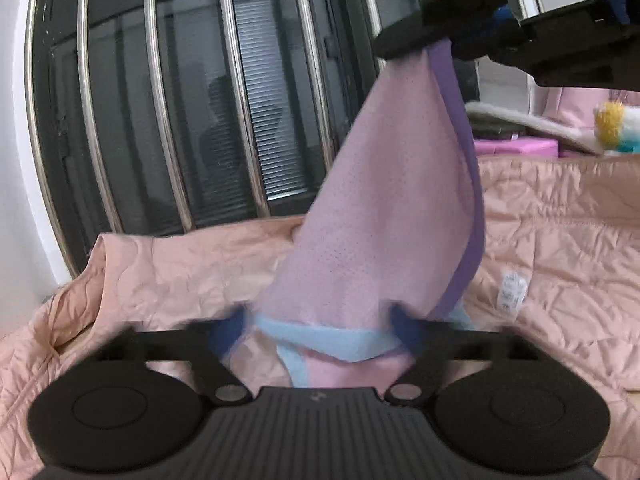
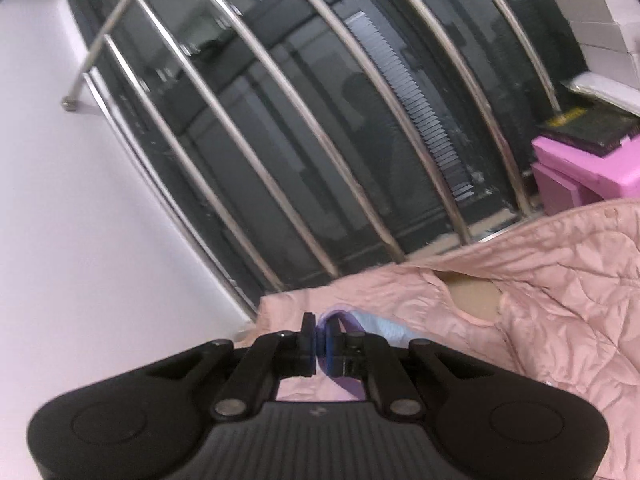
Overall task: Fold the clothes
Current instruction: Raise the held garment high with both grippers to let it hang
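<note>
A pink mesh garment with a purple trim and a light blue band hangs stretched from its top corner. That corner is pinched in my right gripper at the upper right of the left wrist view. In the right wrist view my right gripper is shut on the purple trim. My left gripper is low at the garment's bottom edge. Its blurred blue fingertips stand wide apart with the light blue band spanning between them.
A pale pink quilted jacket lies spread under the garment and also shows in the right wrist view. Steel bars front a dark window behind. Pink boxes, folded fabric and a plush toy sit at the right. A white wall is at the left.
</note>
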The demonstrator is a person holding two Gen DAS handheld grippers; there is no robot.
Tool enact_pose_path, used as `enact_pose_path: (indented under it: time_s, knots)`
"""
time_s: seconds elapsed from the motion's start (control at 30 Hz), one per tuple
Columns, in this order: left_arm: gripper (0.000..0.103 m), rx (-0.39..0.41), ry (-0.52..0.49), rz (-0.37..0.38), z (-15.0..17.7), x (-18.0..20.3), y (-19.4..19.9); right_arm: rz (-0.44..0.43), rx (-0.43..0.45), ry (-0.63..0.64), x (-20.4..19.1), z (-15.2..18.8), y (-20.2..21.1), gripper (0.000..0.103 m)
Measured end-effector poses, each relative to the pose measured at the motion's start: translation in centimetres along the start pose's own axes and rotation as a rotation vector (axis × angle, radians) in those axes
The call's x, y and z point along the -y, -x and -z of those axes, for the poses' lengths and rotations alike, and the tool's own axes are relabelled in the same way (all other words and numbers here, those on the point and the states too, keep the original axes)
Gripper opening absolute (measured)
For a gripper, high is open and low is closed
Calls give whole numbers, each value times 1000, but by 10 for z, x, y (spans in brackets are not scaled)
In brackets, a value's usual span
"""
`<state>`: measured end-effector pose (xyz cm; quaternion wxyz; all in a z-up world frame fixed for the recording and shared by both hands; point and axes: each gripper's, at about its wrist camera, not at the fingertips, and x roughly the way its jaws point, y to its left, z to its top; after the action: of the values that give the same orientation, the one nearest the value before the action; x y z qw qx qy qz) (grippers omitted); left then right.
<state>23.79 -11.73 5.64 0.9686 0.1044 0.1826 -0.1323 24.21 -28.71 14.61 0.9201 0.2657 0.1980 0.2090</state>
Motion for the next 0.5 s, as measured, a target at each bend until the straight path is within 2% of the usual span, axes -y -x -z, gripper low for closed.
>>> enact_pose_path:
  time_s: [0.03,0.07,0.13,0.2,0.23,0.27,0.3,0.33,0.37,0.5]
  knots:
    - [2,-14,43,0,-3,-8,0,-14,7,4,-3,-1,4,4]
    - [0,-22,86,-1,-5,-16,1,-26,18,10,-8,-2,10,4]
    - [0,33,154,3,-13,-32,15,-40,45,26,-16,-5,21,4]
    - [0,126,177,50,-22,-46,40,-52,75,45,-23,-9,33,4]
    - [6,170,158,92,-24,-47,54,-59,92,51,-26,-10,40,4]
    - [37,210,132,137,-26,-48,66,-71,107,55,-29,-12,47,4]
    - [62,235,79,194,-24,-44,74,-85,118,59,-31,-14,53,4]
    - [100,260,19,238,-22,-36,81,-96,126,63,-32,-16,57,4]
    - [102,288,-43,259,-18,-25,85,-106,134,67,-34,-17,61,4]
    - [103,271,-268,237,-17,23,84,-134,148,64,-37,-21,71,4]
